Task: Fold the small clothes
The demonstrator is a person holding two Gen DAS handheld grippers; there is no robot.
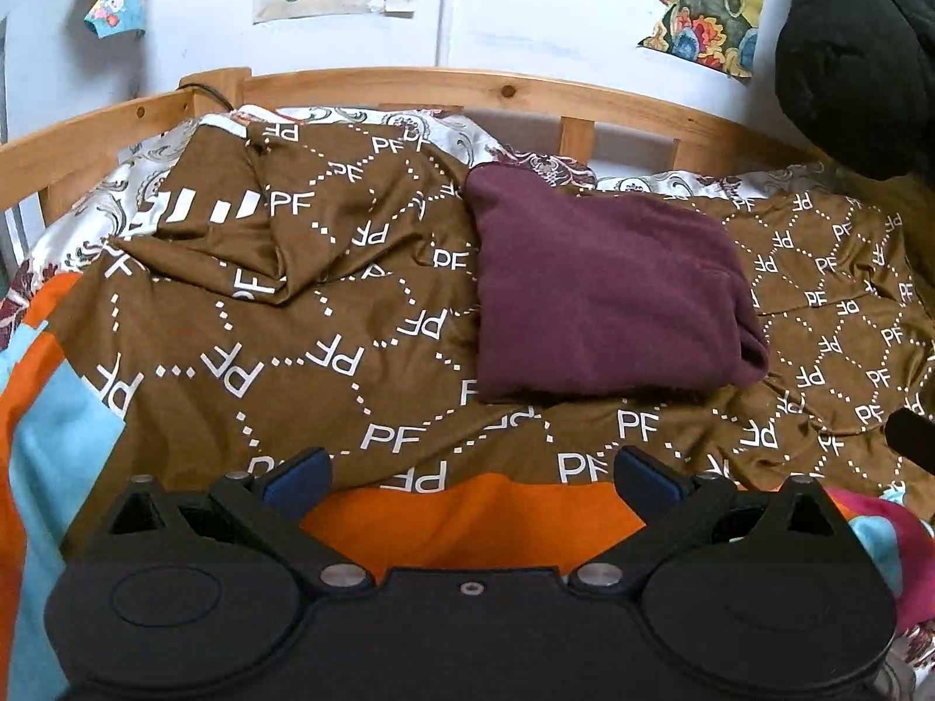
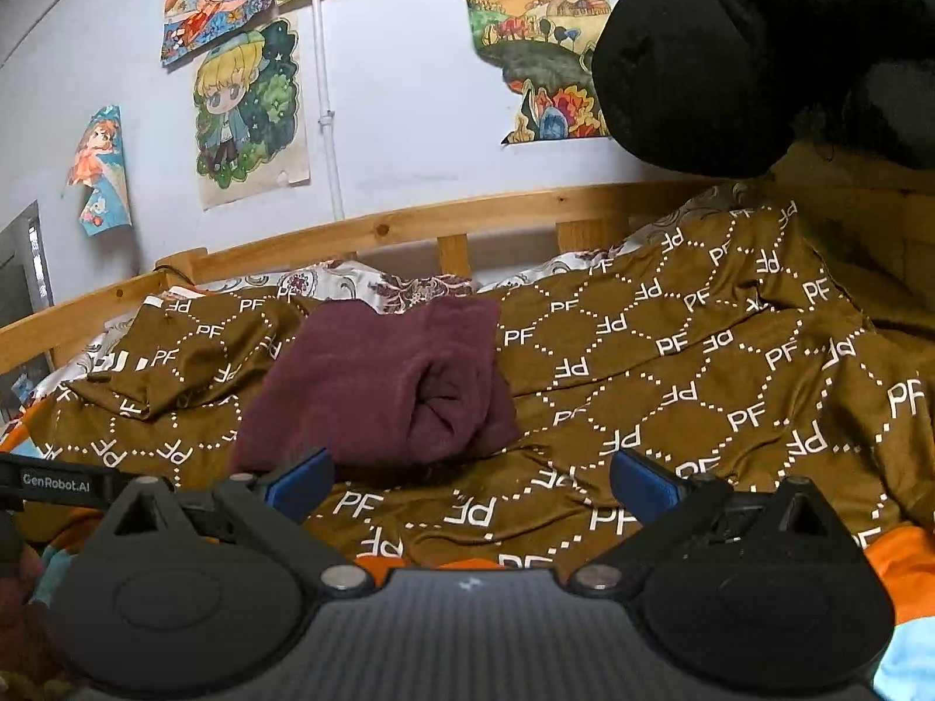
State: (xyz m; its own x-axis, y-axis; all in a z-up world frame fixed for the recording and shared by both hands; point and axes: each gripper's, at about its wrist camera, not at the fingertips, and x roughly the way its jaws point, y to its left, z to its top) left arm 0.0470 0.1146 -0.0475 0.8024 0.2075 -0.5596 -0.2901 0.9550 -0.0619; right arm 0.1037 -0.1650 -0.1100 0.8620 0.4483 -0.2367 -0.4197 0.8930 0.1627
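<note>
Left hand-held gripper (image 1: 473, 476) and right hand-held gripper (image 2: 472, 476) gape wide (both holding nothing).

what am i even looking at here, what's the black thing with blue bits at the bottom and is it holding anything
That black thing is a hand-held tool: a person holds one two-finger gripper in each hand, with no robot arm. Each has a wide-angle camera looking forward along its fingers, so you get one picture per hand. The blue bits are the finger pads.

In the left-hand view, the left gripper is open and holds nothing. In the right-hand view, the right gripper is also open and empty.

Both look at a wooden-framed bed covered by a brown blanket printed with "PF". On it lies a maroon garment, already folded into a compact bundle. Drawings hang on the wall behind.
</note>
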